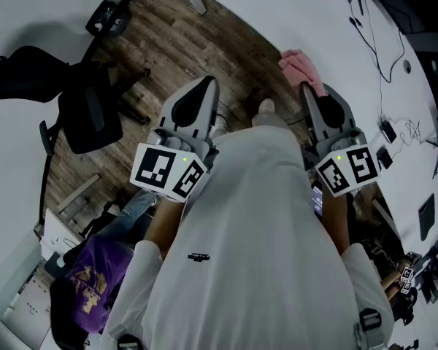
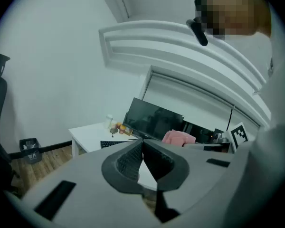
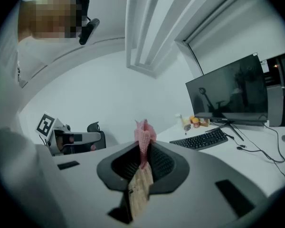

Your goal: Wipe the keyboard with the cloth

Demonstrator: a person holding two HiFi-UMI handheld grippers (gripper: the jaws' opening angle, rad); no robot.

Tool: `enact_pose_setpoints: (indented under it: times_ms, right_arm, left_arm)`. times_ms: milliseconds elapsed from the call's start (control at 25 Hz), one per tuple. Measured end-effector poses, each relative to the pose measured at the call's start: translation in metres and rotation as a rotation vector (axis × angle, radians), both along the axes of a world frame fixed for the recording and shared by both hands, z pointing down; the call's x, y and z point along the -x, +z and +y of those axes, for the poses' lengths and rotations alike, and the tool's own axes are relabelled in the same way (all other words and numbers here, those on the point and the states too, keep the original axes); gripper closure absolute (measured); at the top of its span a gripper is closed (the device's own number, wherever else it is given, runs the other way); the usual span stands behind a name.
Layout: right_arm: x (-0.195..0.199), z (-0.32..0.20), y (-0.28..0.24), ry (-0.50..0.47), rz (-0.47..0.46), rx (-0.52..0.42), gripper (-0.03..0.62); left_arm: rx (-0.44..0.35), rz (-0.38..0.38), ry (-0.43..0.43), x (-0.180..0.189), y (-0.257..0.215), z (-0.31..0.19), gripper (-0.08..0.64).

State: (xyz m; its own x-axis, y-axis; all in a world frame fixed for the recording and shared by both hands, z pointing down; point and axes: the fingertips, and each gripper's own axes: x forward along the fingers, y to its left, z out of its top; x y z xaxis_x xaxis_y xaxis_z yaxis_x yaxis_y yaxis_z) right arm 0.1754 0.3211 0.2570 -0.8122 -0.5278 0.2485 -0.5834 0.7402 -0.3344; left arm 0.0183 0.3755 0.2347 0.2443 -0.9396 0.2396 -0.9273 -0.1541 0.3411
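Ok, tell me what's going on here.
A person standing near a white desk holds a hand-held gripper in each hand. The right hand-held gripper is shut on a pink cloth and holds it up in the air. The left hand-held gripper is shut with nothing in it. The keyboard lies on the desk ahead, apart from both. Wiping has not yet begun.

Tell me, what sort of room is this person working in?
Most likely an office or computer workroom: a black keyboard and a dark flat monitor stand on a white desk, and a black swivel office chair sits on the wood-plank floor.
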Motion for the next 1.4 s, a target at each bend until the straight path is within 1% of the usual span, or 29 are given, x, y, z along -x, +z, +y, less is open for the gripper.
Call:
enact_pose_setpoints:
  times_ms: [160,360,600,760,920,1160,1280,1400]
  right_arm:
    - [-0.001,-0.009,0.0,-0.008,0.008,-0.014,0.549]
    - [-0.018,-0.032,-0.001,-0.008,0.003,-0.018,0.549]
    - [-0.048,-0.064,-0.003,-0.032,0.0,-0.051,0.548]
    - [-0.067,-0.085,0.006,-0.053,-0.012,-0.036,0.546]
    - [-0.086,-0.108,0.019,-0.055,-0.01,-0.021,0.546]
    - [-0.081,-0.118,0.023,-0.073,-0.031,-0.001,0.546]
    - [-0.072,-0.127,0.024,-0.065,-0.035,0.005,0.546]
    - [-0.061,-0.135,0.026,-0.038,-0.03,0.012,0.546]
  left_arm:
    - [0.011,0.001,0.004,-0.004,0.004,-0.009,0.54]
    - [0.025,-0.001,-0.011,-0.019,0.005,-0.031,0.54]
    - [0.05,-0.001,-0.021,-0.056,0.007,-0.062,0.54]
    - [0.085,0.012,-0.039,-0.08,0.015,-0.081,0.54]
    - [0.102,-0.003,-0.055,-0.097,0.02,-0.093,0.54]
    - [0.123,-0.01,-0.096,-0.085,0.026,-0.096,0.54]
    - [0.118,-0.01,-0.092,-0.075,0.024,-0.108,0.54]
    - [0.125,0.003,-0.066,-0.06,0.027,-0.124,0.54]
